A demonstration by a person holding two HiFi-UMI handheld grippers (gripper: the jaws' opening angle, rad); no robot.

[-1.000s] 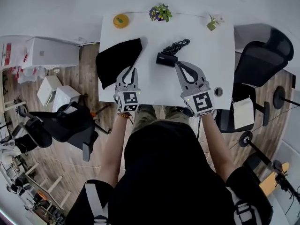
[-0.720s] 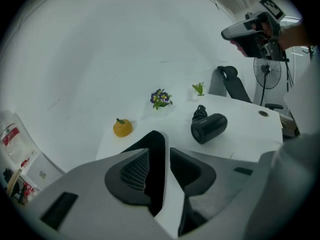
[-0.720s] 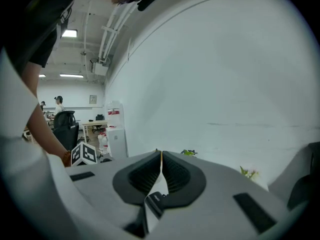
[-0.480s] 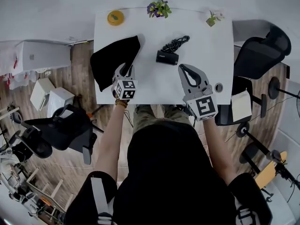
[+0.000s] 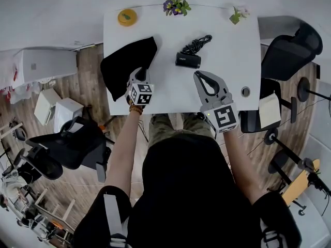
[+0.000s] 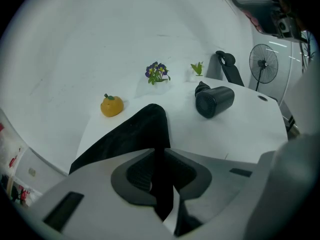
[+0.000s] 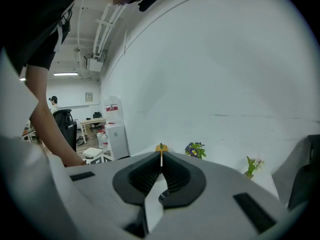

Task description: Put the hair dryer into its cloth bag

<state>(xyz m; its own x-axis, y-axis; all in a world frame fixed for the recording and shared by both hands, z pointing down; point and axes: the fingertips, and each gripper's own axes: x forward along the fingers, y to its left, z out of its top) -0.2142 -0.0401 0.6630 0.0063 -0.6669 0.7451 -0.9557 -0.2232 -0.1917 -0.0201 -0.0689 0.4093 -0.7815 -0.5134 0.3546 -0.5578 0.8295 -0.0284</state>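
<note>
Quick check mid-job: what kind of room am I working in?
Most likely an office or lab workspace: a white table with a black office chair beside it, a standing fan, and more desks further back.

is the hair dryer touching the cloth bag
Apart: the head view shows bare white table between the hair dryer and the cloth bag.
</note>
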